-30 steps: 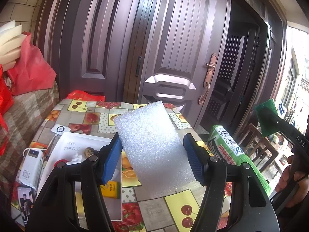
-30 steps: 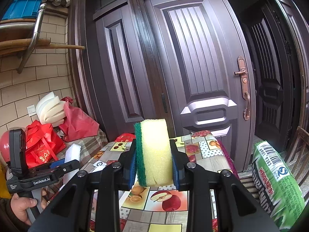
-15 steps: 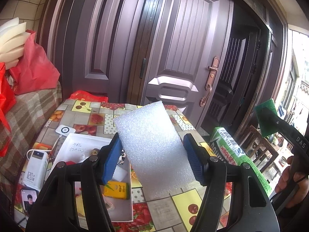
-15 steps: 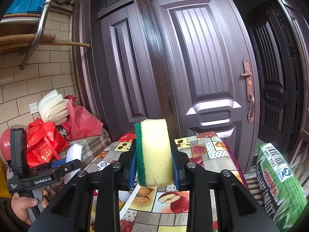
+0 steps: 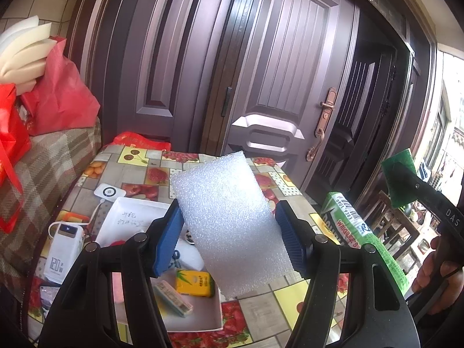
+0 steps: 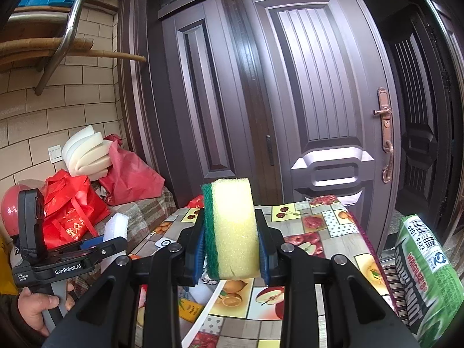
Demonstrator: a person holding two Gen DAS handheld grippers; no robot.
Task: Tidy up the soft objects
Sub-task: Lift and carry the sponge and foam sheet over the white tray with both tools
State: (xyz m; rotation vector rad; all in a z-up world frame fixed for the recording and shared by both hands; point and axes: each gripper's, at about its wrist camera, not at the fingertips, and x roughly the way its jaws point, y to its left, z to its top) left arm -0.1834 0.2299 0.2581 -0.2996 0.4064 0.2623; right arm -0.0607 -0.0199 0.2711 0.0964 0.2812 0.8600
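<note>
The left gripper [image 5: 229, 240] was clamped on the white foam sheet [image 5: 229, 220], its blue pads [image 5: 169, 240] pressing the sheet's two long edges. The sheet's long axis ran forward along the fingers and tilted slightly left at its far end. Directly below and just ahead of this gripper lay the white tray [image 5: 136, 211] on the fruit-patterned table [image 5: 139, 171], so the left side was judged nearer to it.

The right gripper [image 6: 230, 249] was closed on the yellow-and-green sponge [image 6: 232, 226], which stood upright with the green scouring layer against the left pad. It was held above the table, and the tray lay below and to its left.
</note>
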